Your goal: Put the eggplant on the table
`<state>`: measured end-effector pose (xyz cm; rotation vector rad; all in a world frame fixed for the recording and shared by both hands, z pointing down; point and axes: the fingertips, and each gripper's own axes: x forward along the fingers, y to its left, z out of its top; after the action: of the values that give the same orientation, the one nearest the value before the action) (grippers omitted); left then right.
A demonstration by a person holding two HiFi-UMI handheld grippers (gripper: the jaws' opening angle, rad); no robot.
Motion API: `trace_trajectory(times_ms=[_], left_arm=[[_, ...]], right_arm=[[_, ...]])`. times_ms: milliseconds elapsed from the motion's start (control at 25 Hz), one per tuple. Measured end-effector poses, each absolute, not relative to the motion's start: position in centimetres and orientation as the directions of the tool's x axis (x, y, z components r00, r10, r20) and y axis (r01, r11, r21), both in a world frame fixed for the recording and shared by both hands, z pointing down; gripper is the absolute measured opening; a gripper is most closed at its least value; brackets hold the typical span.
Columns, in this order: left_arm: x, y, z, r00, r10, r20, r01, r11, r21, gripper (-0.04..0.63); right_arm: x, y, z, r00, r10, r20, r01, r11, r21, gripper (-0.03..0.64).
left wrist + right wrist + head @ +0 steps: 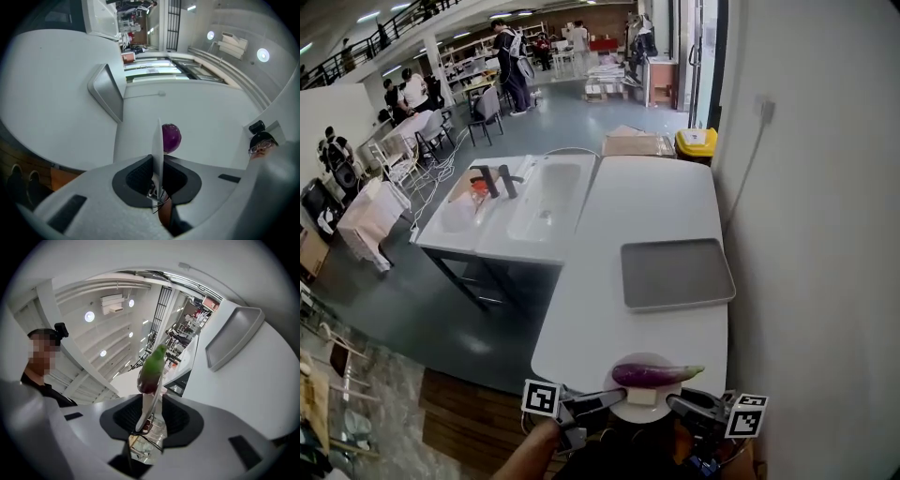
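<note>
While the plate bears eggplant, tray lies beyond.

I'm looking across a big open lab hall: grey floor, people at work desks around eleven o'clock, a mezzanine railing at ten, stacked boxes at twelve, and a mock sink counter beside my white table.
</note>
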<state>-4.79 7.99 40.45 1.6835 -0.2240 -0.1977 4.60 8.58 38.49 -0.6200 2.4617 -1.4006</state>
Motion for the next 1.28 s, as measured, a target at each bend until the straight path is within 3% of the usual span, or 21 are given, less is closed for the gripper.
trace_trajectory(times_ms=[600, 1280], left_arm=[[-9.3, 6.3, 42.6, 0.973, -0.219, -0.072, 0.047, -0.117, 0.992, 0.021], [-2.9, -3.0, 45.8, 0.965, -0.264, -0.002, -0.013, -0.053, 0.998, 0.021]], right_arm=[[-0.7, 7.2, 40.7, -0.833, -0.550, 0.053, -0.313, 0.390, -0.866, 0.103], [7.1, -2.5, 44.5, -0.815, -0.572, 0.090, -0.313, 0.304, -0.900, 0.050]])
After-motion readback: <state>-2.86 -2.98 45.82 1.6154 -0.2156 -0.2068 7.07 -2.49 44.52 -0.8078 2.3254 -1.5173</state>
